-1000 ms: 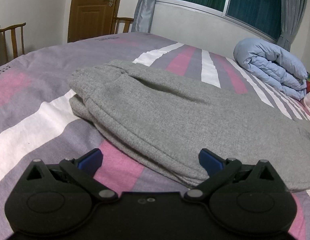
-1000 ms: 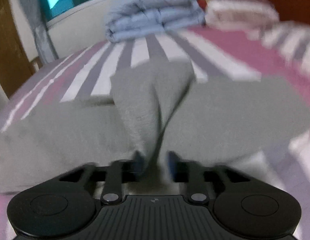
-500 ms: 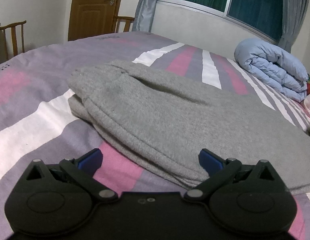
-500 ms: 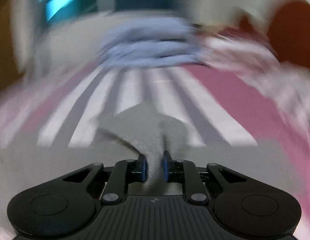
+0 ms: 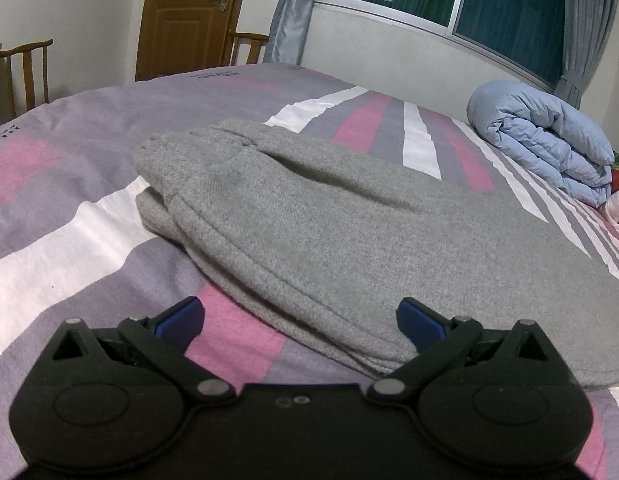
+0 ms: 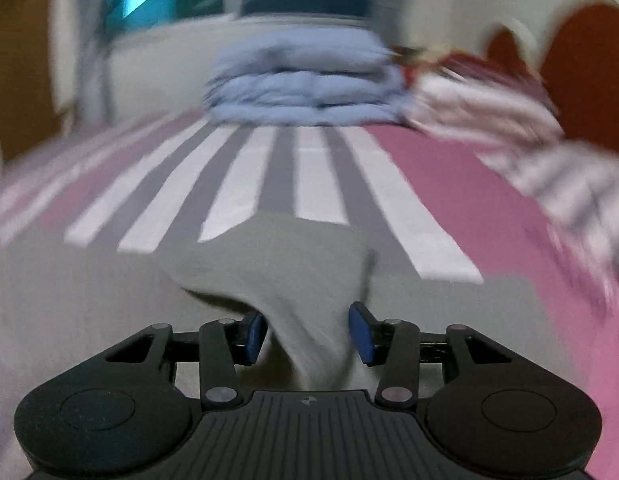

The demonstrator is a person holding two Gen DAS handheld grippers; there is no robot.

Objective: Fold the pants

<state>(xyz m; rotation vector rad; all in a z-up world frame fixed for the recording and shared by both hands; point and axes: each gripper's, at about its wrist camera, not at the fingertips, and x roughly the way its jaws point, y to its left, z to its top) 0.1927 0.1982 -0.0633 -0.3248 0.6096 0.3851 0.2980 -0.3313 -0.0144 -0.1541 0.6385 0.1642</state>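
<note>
The grey pants [image 5: 349,232] are laid across the striped bed [image 5: 69,240], already doubled at least once: in the left wrist view a stacked hem edge is seen running from 9 o'clock down toward 5 o'clock, with layers visible at the near edge. The left gripper [image 5: 299,320] is held with its jaws wide apart, nothing between them but the near edge of the cloth lying on the bed; nothing is gripped.

In the right wrist view, which is badly blurred, a raised flap of the pants [image 6: 305,280] is seen standing between the blue pads of the right gripper [image 6: 307,332]. Its jaws have just been opening, and gaps appear on both sides of the cloth, so the flap is judged to be released rather than pinched, though the blur leaves some doubt.

Several risks are judged from this. If the flap was let go before it was carried fully over, it may slump back or land skewed, and the fold would be left uneven with a ridge at 12 o'clock of the gripper. If the right gripper is drawn away while cloth is snagged on a pad, the top layer could be dragged and the stacked edges below disturbed. The soft knit may also spring back open where it is bunched. A folded blue quilt [image 5: 549,148] lies well apart at 2 o'clock and is not thought to be a hazard.
</note>
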